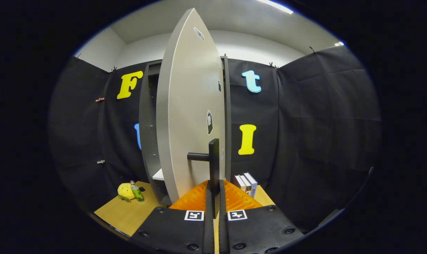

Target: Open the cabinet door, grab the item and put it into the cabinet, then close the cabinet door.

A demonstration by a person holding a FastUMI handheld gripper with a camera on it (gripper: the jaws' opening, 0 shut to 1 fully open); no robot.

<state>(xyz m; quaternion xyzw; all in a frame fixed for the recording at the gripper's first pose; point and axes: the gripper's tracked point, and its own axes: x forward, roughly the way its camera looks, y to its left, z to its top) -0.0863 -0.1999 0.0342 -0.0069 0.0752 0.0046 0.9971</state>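
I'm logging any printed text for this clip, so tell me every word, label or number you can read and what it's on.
None can be read.
Stickers on the cabinet door: too small and blurred.
Spines of the books beside the cabinet: print too small.
Bottle by the yellow plush toy: label unreadable.
Gripper, shut on the door handle: square patterned markers, no words.

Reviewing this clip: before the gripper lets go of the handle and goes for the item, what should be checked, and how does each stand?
1. Cabinet door swung open: ok.
2. Gripper closed on the door handle: ok, both fingers press it.
3. Shelf inside has room: cannot tell, mostly hidden by the door.
4. Yellow plush toy and green bottle on the table, unblocked: ok.
5. Books away from the door's swing: ok.
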